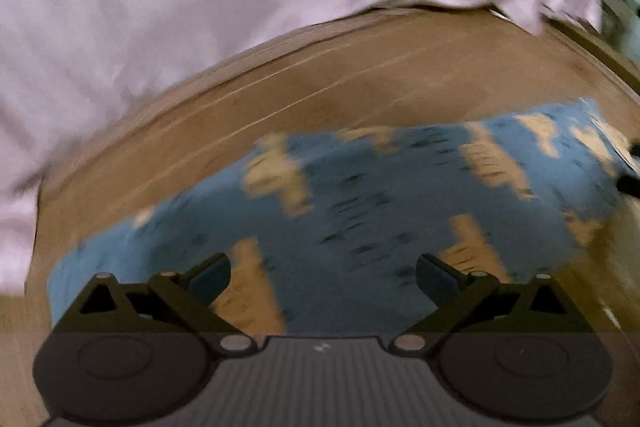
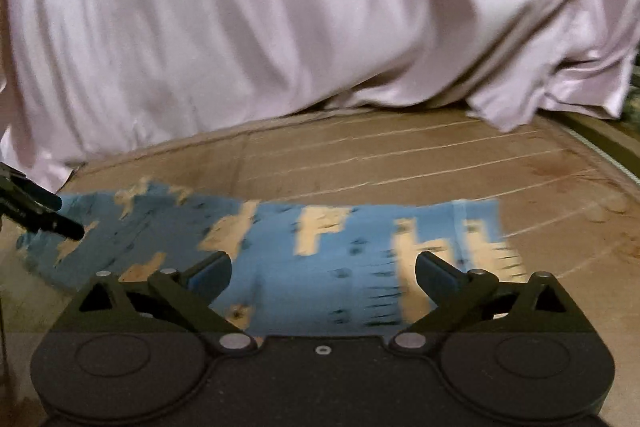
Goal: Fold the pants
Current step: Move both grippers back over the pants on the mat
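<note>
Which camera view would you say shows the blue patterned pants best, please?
The right wrist view: the pants lie across the frame with both ends visible and less blur. The left wrist view shows them more smeared, the right end running toward the frame edge.

A pale pink satin cloth [image 2: 280, 19] drapes over the far edge of the brown lined mat [image 2: 440, 155].

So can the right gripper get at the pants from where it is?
Probably yes. The right gripper is open with the blue pants lying flat on the mat right under and ahead of its fingers, nothing between them. The left gripper sits off at the far end, apart.
</note>
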A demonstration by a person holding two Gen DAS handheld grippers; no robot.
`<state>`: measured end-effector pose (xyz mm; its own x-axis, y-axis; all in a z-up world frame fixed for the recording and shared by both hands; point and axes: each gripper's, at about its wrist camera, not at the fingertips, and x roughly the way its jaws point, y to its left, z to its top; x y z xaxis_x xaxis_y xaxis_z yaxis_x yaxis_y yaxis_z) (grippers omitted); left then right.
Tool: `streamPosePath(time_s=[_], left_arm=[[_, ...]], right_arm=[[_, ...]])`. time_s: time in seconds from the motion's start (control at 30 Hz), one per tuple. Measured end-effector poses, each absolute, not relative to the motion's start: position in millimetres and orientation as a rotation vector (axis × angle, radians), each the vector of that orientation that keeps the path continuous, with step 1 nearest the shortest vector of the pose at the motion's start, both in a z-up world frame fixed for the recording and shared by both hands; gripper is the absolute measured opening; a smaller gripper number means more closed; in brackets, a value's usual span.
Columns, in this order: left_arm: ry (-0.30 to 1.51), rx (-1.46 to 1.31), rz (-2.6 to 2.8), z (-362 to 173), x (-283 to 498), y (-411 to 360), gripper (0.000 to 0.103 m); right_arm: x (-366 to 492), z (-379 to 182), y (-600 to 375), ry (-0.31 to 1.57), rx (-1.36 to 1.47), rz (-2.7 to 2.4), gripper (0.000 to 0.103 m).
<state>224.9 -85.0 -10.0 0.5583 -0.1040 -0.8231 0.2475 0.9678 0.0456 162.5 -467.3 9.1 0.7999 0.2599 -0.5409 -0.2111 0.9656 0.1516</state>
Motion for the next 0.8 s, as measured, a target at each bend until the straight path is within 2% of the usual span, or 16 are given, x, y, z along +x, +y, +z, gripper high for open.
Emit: streamPosePath(time_s=[0.1, 0.17, 0.23, 0.33, 0.5, 0.7, 0.8], left_arm=[[0.994, 0.038, -0.141, -32, 230, -46, 0.102], [1.069, -0.037, -0.121, -47, 236, -22, 0.102], [1.006, -0.017, -0.177, -48, 228, -12, 0.103], [1.027, 0.025, -0.215, -43, 235, -8, 0.103], [0.899, 0.022, -0.312, -8, 262, -13, 0.103], [0.877, 0.252, -0.261, -6, 322, -38, 0.102], [0.881, 0.272, -0.314, -16, 342, -40, 0.094]], right_arm=[[171, -4, -452, 0.678, 0.034, 0.242, 0.099], [177, -12, -461, 0.751, 0.109, 0.207, 0.099], [176, -11, -478, 0.741, 0.24, 0.17, 0.099], [175, 3, -483, 0.682, 0.284, 0.103, 0.101], [210, 21, -432, 0.678, 0.122, 0.233, 0.102], [272, 17, -346, 0.746, -0.07, 0.455, 0.102], [288, 9, -318, 0.739, -0.156, 0.49, 0.102]])
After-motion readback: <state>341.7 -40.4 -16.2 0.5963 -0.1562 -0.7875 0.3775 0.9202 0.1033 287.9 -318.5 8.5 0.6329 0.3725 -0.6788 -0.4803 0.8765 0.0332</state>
